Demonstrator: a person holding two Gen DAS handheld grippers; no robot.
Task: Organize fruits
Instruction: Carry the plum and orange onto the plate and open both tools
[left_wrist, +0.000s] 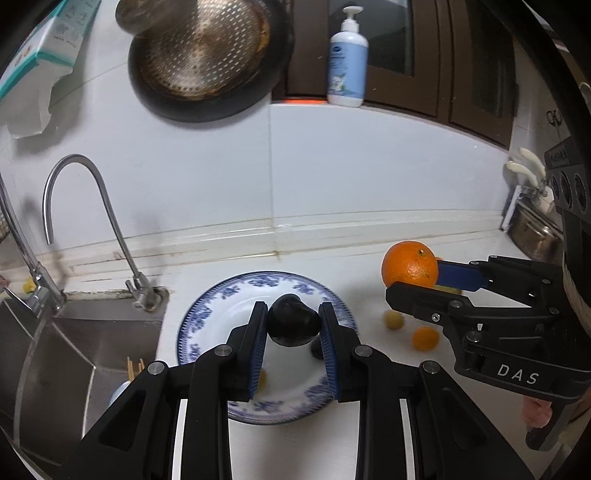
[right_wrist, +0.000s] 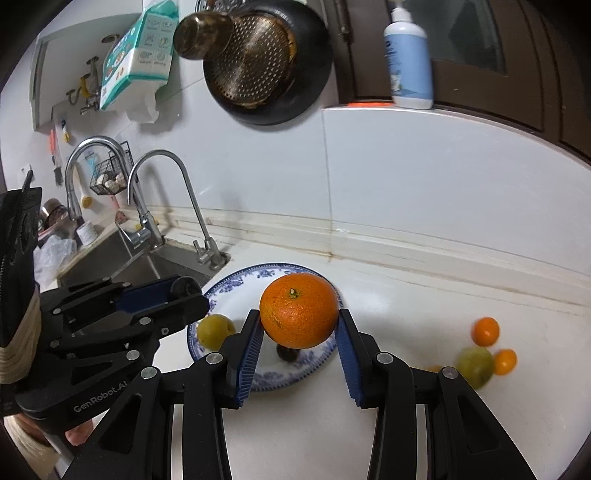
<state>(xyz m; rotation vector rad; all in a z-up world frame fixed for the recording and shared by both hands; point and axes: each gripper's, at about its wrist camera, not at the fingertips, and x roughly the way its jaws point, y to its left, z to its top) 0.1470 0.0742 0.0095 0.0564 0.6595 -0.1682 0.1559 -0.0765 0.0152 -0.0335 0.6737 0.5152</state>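
My left gripper (left_wrist: 293, 325) is shut on a dark plum (left_wrist: 293, 320) and holds it over the blue-and-white plate (left_wrist: 207, 317). My right gripper (right_wrist: 300, 332) is shut on a large orange (right_wrist: 299, 310), held above the plate's (right_wrist: 240, 284) right side; it also shows in the left wrist view (left_wrist: 410, 264). On the plate lie a yellow-green fruit (right_wrist: 214, 330) and a small dark fruit (right_wrist: 286, 353). On the counter to the right lie two small oranges (right_wrist: 485, 330) (right_wrist: 505, 361) and a green fruit (right_wrist: 474, 365).
A steel sink (left_wrist: 55, 350) with two faucets (left_wrist: 92, 206) sits left of the plate. A strainer in a black pan (left_wrist: 203, 55) hangs on the wall, a soap bottle (left_wrist: 347, 62) stands on the ledge, and pots (left_wrist: 535, 232) stand at far right.
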